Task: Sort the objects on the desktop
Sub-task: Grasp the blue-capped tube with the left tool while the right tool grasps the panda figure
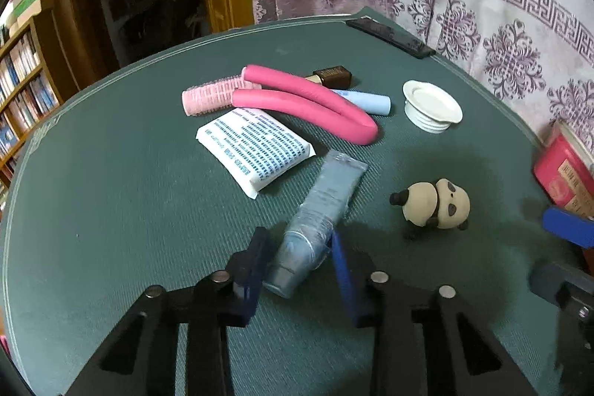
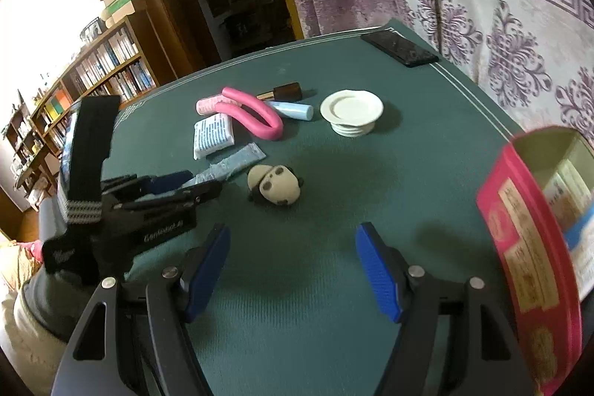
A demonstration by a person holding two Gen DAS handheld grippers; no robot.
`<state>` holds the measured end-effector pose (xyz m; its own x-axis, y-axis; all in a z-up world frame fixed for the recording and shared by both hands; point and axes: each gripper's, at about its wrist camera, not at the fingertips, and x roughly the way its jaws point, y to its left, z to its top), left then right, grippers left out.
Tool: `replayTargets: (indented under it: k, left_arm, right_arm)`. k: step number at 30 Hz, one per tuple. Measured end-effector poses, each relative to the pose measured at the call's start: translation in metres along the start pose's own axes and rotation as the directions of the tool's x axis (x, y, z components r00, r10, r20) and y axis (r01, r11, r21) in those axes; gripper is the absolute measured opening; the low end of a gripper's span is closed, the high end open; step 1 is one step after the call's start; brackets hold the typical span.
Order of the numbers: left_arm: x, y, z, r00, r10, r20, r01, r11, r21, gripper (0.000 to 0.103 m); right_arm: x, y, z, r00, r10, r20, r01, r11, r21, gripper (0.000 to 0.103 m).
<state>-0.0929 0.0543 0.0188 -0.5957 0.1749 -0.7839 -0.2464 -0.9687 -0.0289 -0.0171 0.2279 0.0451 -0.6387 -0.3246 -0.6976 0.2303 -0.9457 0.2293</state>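
The light blue tube lies on the green table, cap end between the 2 fingers of the left gripper, which pinch it. The panda figure sits just beside it. The right gripper hovers spread, holding nothing, near the red tin.
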Motion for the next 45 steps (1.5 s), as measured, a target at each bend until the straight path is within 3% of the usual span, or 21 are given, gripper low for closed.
replayTargets:
  k: [3, 14, 17, 20, 21, 29, 45]
  left_arm:
    - [-0.001, 0.003, 0.0, 1.0, -0.013, 0.006, 0.013, 1.0, -0.02, 0.029]
    - [-0.004, 0.008, -0.004, 0.999, -0.041, 0.013, 0.041, 0.999, -0.036, 0.028]
    - [-0.003, 0.008, -0.003, 0.999, -0.045, 0.01, 0.046, 0.998, -0.041, 0.028]
    - [-0.002, 0.006, -0.003, 0.999, -0.032, 0.008, 0.032, 0.999, -0.026, 0.029]
    - [-0.002, 0.005, -0.003, 1.0, -0.029, 0.009, 0.03, 0.999, -0.024, 0.029]
    - [-0.012, 0.0, -0.004, 0.999, -0.036, 0.03, 0.037, 0.999, -0.024, 0.023]
    - [-0.058, -0.014, -0.004, 0.994, -0.043, 0.104, 0.045, 0.999, -0.021, 0.022]
  right_arm:
    - [0.01, 0.002, 0.009, 1.0, 0.007, -0.004, -0.007, 1.0, -0.004, 0.074]
    - [0.063, 0.02, 0.025, 0.998, -0.007, -0.063, 0.001, 0.996, -0.091, 0.074]
    - [0.072, 0.02, 0.025, 0.997, -0.04, -0.06, 0.033, 0.993, -0.112, 0.07]
    - [0.082, 0.016, 0.024, 0.996, -0.044, -0.079, 0.034, 0.992, -0.119, 0.058]
    - [0.081, 0.017, 0.024, 0.997, -0.049, -0.066, 0.04, 0.99, -0.133, 0.051]
    - [0.062, 0.013, 0.015, 0.997, -0.057, -0.055, 0.051, 0.993, -0.108, 0.051]
    - [-0.02, -0.007, 0.005, 0.997, -0.031, 0.073, 0.032, 0.999, -0.015, 0.052]
